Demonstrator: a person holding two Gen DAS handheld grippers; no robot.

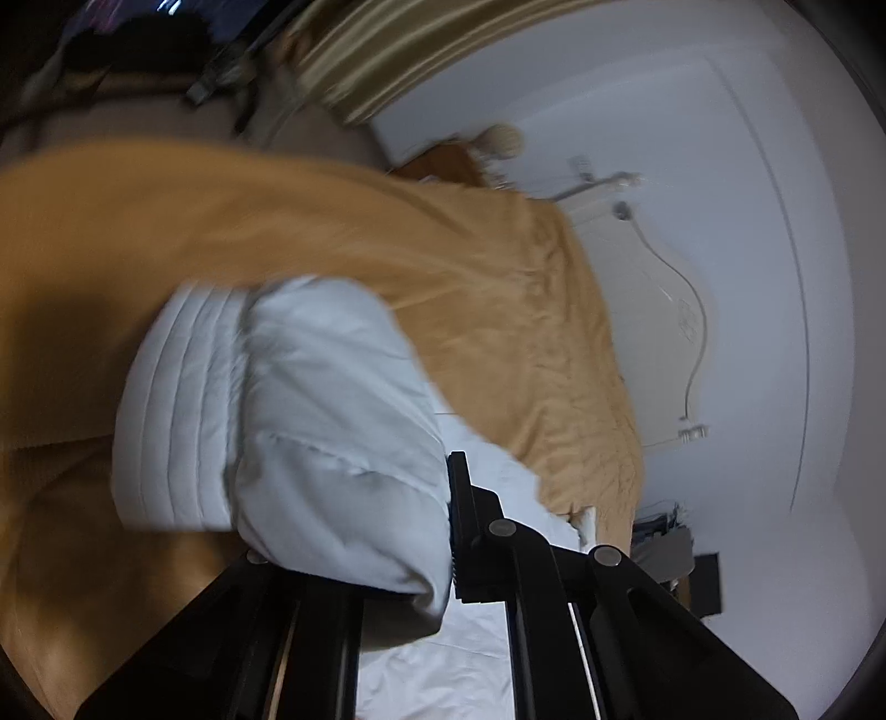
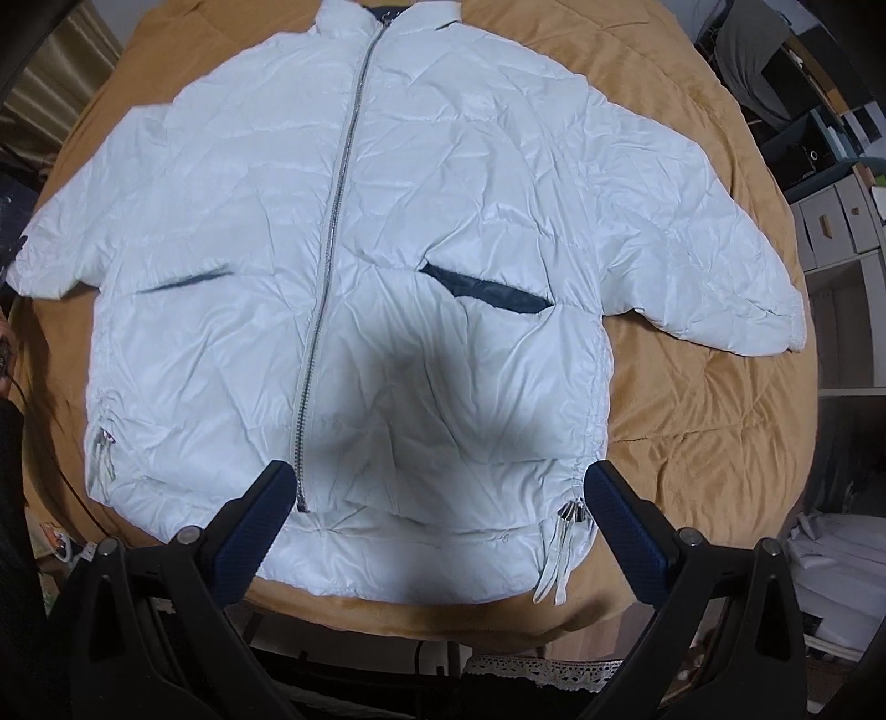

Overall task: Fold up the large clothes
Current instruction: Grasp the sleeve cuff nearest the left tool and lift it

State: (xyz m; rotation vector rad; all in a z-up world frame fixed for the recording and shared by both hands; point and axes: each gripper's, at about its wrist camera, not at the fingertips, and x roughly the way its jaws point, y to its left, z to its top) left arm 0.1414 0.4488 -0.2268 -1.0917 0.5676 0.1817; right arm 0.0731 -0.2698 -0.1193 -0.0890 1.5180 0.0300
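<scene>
A white puffer jacket [image 2: 387, 232] lies front up and zipped on a tan blanket [image 2: 692, 399], collar far, hem near. Its zipper [image 2: 338, 221] runs down the middle, and two dark pocket slits show. My right gripper [image 2: 437, 493] is open and empty, hovering over the hem, fingers either side of the lower right front. My left gripper [image 1: 354, 554] is shut on the jacket's sleeve [image 1: 310, 421] near the ribbed cuff [image 1: 177, 410], with the padded fabric bunched between its fingers. That view is blurred.
The blanket [image 1: 387, 249] covers a bed with a white headboard [image 1: 653, 310] against a white wall. Shelves with boxes [image 2: 841, 210] stand at the right. A striped curtain [image 1: 398, 50] hangs at the back. Clutter lies on the floor [image 2: 830, 581].
</scene>
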